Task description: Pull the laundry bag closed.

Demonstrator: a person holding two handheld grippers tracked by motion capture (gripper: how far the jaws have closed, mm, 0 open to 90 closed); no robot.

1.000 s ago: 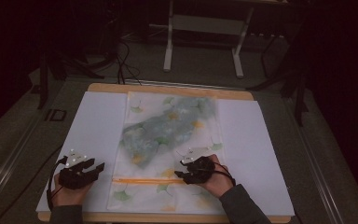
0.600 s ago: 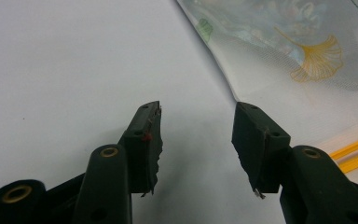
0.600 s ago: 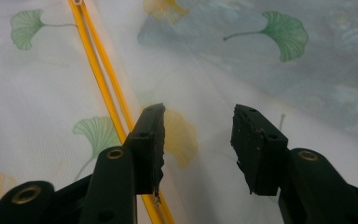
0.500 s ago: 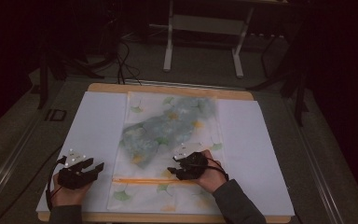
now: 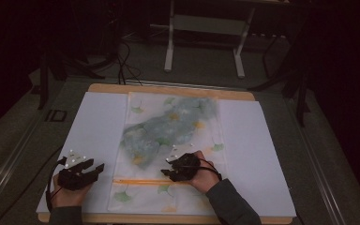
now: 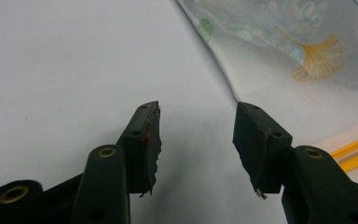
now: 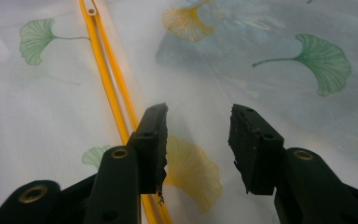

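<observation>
The leaf-print bag (image 5: 173,140) lies lengthwise away from the person, both grippers' fingers (image 6: 144,135) spread, empty.

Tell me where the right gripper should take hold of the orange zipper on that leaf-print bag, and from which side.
Probably at the zipper's small end tab, coming from above with the right gripper, whose jaws stand open. The bag lies flat on the white sheet, so only that raised tab offers a bite.

A dim lab or recording studio rather than a home; a wooden table (image 5: 168,89) covered in white sheets (image 5: 98,126) stands on grey floor, metal stand legs (image 5: 204,47) (white, T-footed) rise behind it, and black cables (image 5: 126,51) trail across the floor.
</observation>
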